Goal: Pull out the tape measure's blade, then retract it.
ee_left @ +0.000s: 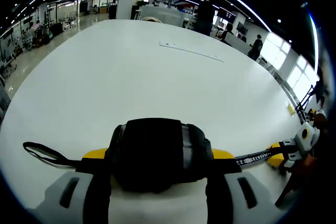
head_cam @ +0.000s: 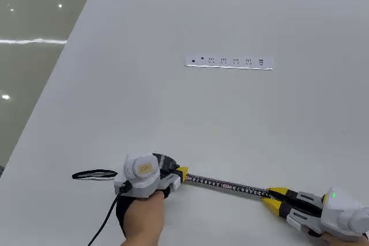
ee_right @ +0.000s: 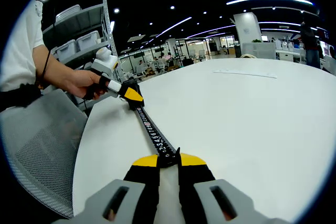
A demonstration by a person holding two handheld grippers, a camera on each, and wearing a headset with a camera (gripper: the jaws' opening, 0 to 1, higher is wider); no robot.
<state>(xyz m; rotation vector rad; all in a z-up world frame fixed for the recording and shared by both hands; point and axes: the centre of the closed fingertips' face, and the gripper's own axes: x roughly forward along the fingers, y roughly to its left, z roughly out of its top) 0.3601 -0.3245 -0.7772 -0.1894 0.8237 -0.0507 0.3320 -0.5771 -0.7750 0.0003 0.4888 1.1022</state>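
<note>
A black and yellow tape measure case [head_cam: 167, 168] [ee_left: 156, 153] rests on the white table near its front edge, with my left gripper [head_cam: 168, 181] [ee_left: 157, 182] shut on it. Its black wrist strap [head_cam: 94, 174] [ee_left: 44, 153] trails to the left. The dark blade [head_cam: 226, 186] [ee_right: 153, 136] [ee_left: 256, 157] is drawn out to the right, low over the table. My right gripper [head_cam: 271, 195] [ee_right: 169, 160] is shut on the blade's end. In the right gripper view the left gripper [ee_right: 125, 94] with the case sits at the blade's far end.
A white power strip [head_cam: 229, 62] [ee_left: 191, 51] [ee_right: 244, 73] lies flat further back on the table [head_cam: 173, 96]. The table's left edge borders a glossy floor [head_cam: 34, 38]. A mesh chair [ee_right: 37, 145] and shelves stand at the left of the right gripper view.
</note>
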